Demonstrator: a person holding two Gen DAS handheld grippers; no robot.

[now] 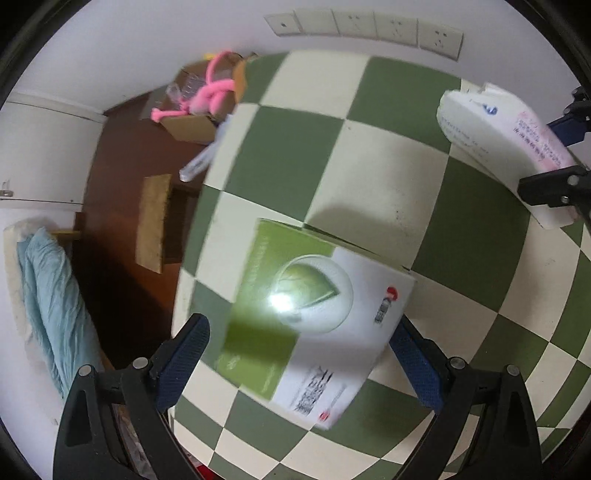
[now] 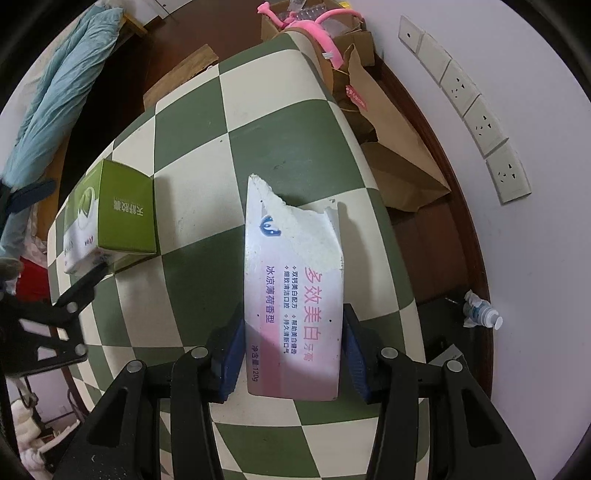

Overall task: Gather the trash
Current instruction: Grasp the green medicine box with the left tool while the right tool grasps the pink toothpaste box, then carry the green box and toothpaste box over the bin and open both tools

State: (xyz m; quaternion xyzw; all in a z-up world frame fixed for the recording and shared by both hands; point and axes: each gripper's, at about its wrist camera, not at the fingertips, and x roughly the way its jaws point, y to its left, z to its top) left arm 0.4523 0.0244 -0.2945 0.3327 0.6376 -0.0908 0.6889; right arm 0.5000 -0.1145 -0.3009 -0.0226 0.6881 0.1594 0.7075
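Note:
A green and white carton [image 1: 314, 317] lies on the green and cream checkered table [image 1: 388, 177]. My left gripper [image 1: 299, 354] is open, its blue pads on either side of the carton's near end, not pressing it. The carton also shows at the left of the right wrist view [image 2: 110, 218]. My right gripper [image 2: 291, 354] is shut on a torn white and pink toothpaste box [image 2: 295, 291], its pads against both long sides. The same box shows at the right of the left wrist view [image 1: 509, 147].
A brown paper bag [image 2: 391, 147] stands off the table's far right edge, by a cardboard box with a pink toy [image 2: 314, 22]. A small crumpled bottle [image 2: 480, 314] lies on the dark floor. A wall with sockets [image 2: 476, 122] runs behind. Blue cloth [image 2: 62, 88] hangs at left.

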